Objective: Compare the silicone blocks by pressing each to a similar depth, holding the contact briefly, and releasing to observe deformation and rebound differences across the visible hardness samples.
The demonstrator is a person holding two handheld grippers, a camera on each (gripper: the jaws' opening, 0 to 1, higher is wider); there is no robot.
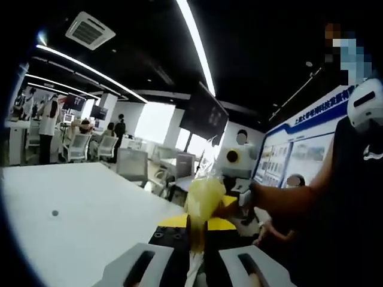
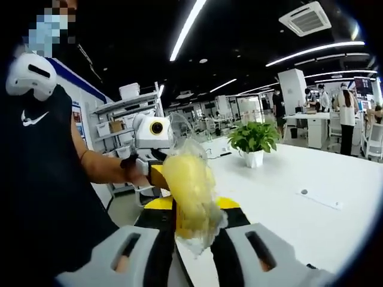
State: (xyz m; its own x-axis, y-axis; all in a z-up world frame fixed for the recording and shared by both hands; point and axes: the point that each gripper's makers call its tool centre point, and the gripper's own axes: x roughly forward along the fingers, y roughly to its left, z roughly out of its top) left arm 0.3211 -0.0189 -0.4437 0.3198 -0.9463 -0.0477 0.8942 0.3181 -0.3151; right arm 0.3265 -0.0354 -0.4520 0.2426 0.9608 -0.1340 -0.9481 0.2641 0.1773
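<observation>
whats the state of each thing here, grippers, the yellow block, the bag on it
left gripper: shut on the yellow block
right gripper: shut on the yellow block
yellow block: held up off the white table, pinched between both grippers
clear plastic bag: wrapped around the block, crinkled
potted plant: upright on the table
</observation>
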